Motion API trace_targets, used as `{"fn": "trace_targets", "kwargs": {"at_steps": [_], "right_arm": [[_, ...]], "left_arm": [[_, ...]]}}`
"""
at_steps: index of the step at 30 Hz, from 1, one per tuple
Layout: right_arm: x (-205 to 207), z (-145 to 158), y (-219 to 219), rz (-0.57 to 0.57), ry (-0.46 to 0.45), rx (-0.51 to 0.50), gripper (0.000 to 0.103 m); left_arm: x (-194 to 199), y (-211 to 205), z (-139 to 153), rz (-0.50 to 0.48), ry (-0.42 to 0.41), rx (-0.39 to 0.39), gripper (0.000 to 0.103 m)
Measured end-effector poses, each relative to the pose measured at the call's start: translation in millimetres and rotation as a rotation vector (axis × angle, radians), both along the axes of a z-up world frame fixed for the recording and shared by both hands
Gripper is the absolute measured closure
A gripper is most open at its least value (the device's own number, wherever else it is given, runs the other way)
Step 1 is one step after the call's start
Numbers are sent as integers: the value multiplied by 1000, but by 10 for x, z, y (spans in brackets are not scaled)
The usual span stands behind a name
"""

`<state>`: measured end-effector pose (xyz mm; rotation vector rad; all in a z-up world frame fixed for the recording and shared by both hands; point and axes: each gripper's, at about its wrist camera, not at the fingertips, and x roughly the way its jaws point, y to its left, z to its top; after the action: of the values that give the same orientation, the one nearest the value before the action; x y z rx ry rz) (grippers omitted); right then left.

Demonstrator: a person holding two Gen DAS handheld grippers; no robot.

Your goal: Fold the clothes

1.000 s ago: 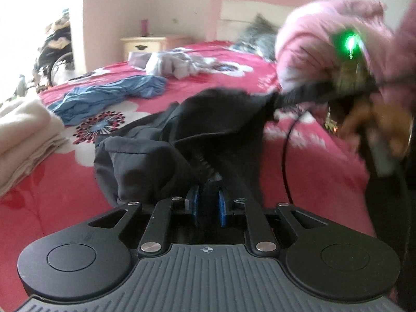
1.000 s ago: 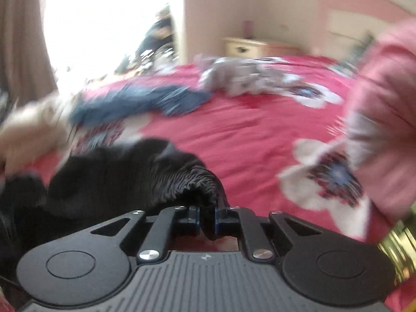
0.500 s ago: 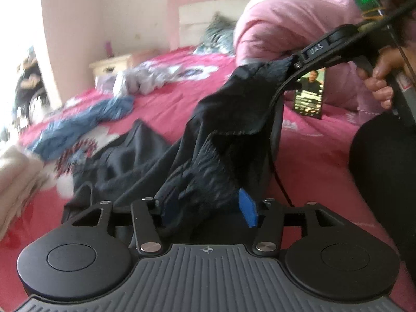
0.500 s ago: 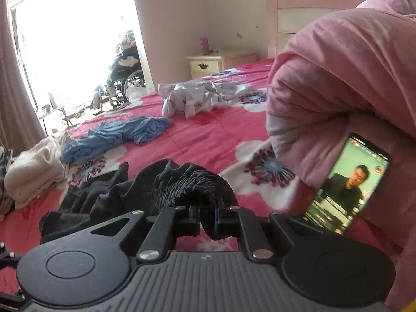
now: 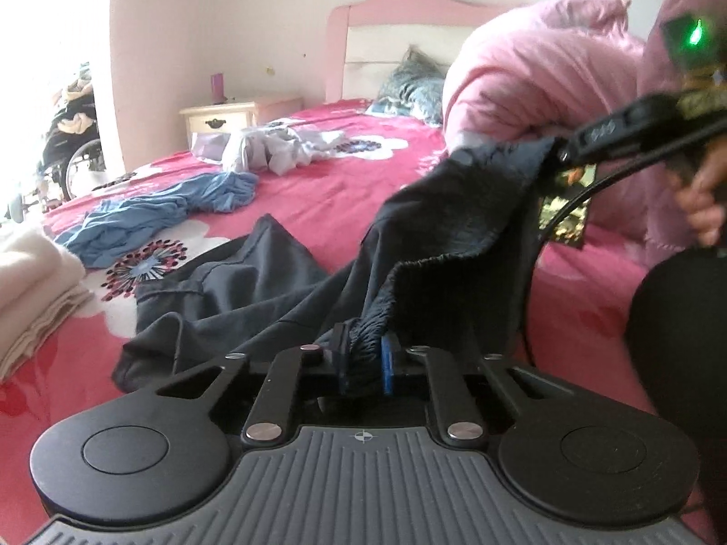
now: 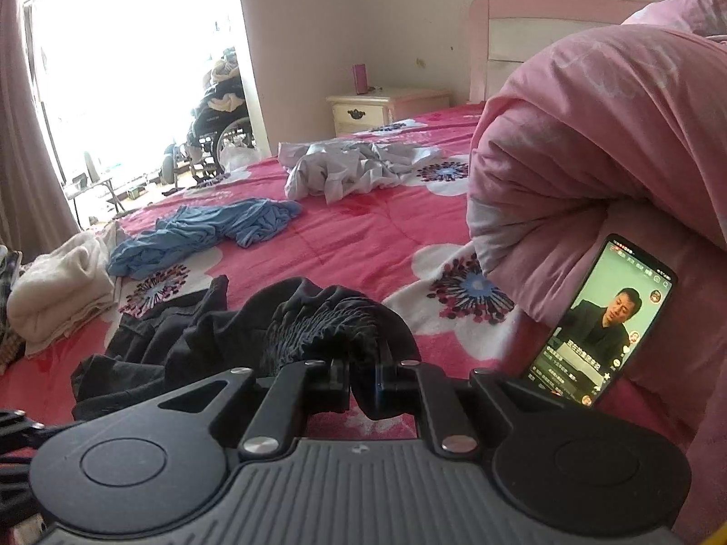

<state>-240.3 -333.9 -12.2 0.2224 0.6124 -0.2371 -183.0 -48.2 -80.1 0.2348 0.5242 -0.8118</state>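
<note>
While the left wrist view looks over the bed (image 5: 345, 190), the left gripper (image 5: 363, 363) is clamped on the gathered waistband of the dark trousers (image 5: 454, 209). Half a second ago its fingers stood apart with the cloth loose between them; now they have closed on it. The right gripper (image 5: 563, 154) shows here at the upper right, pinching another part of the same waistband, so the band hangs raised between the 2 grippers while the legs trail on the bed. A blue garment (image 5: 163, 213) and a grey garment (image 5: 281, 150) lie further back, well apart from the trousers.

From the right wrist view, the right gripper (image 6: 363, 381) is closed on bunched waistband of the trousers (image 6: 191, 345), as it was before. A phone (image 6: 604, 322) leans on the pink quilt (image 6: 590, 136) just beside.

With both ends now held, I judge the trousers are ready to be stretched and laid flat for the first fold.
</note>
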Motion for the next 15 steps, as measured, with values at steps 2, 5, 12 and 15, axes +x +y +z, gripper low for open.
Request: {"fn": "trace_targets", "kwargs": {"at_steps": [2, 5, 12, 15], "right_arm": [[-28, -15, 4, -4, 7, -3, 92], [-70, -51, 1, -13, 23, -2, 92], [-119, -26, 24, -20, 14, -11, 92], [-113, 5, 49, -15, 5, -21, 92]], "left_arm": [[-69, 70, 51, -30, 16, -3, 94], [-205, 123, 73, -107, 60, -8, 94], [-398, 49, 10, -201, 126, -13, 94], [-441, 66, 6, -215, 186, -56, 94]]}}
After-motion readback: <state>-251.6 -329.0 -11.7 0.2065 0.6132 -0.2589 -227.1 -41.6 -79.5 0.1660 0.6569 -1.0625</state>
